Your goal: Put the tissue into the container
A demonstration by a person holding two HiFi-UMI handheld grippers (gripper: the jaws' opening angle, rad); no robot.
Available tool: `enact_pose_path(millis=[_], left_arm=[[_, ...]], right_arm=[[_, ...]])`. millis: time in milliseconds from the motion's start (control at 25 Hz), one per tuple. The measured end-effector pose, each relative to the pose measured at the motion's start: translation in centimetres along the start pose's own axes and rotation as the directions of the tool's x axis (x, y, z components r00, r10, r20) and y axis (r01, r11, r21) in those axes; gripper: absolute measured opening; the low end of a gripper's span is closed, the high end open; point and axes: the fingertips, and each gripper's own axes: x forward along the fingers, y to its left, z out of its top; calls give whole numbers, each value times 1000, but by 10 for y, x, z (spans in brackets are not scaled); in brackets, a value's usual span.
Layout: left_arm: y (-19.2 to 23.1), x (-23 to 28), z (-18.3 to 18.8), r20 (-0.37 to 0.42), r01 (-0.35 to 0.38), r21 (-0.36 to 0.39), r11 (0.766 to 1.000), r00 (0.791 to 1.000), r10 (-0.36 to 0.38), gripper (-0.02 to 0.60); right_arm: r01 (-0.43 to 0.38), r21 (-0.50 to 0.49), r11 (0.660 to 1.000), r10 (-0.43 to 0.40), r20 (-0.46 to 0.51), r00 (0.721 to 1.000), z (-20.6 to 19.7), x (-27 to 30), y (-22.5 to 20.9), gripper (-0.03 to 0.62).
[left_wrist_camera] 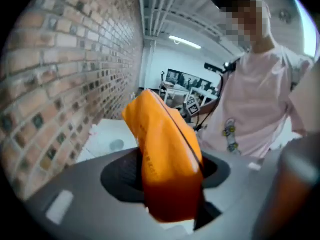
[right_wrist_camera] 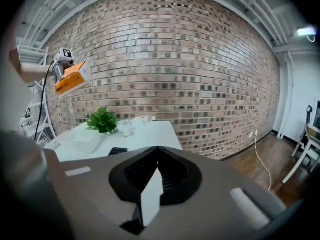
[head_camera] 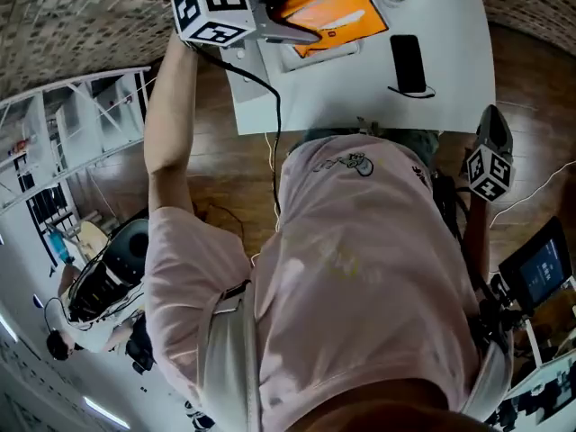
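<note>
- left gripper point(left_wrist_camera: 170, 181) is clamped tight on the orange tissue pack point(left_wrist_camera: 165, 149), which sticks up out of the jaws and leans over toward 11 o'clock in the left gripper view
- in the head view the pack point(head_camera: 335, 12) hangs over the white table point(head_camera: 450, 25), long axis running roughly 8 to 2 o'clock
- what I take to be the white container point(right_wrist_camera: 87, 141) sits on the table, and in the right gripper view it's at about 6 o'clock from the raised pack, well apart, so imo the coming move is mostly a straight drop
- in the head view only a bit of the container's edge peeks out at 7 o'clock of the pack
- right gripper point(right_wrist_camera: 150, 194) has its jaws pressed together on nothing and hangs by the person's hip, well away from the table, so the left is obviously the nearer one
- black phone point(head_camera: 409, 61) lies at 4 o'clock from the pack, clear of the drop, and the little plant point(right_wrist_camera: 102, 120) is just beside the container at 1 o'clock
</note>
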Motion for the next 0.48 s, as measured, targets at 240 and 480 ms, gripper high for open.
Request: enact_pose_path(millis=[240, 480], left_arm=[[10, -7, -144, -129, 152, -256, 955, 973, -190, 272], [28, 61, -193, -197, 189, -300, 935, 947, -254, 276]], right_arm=[[73, 106, 992, -72, -14, 997, -29, -59, 95, 0], [225, 170, 959, -217, -68, 974, -54, -99, 92, 0]])
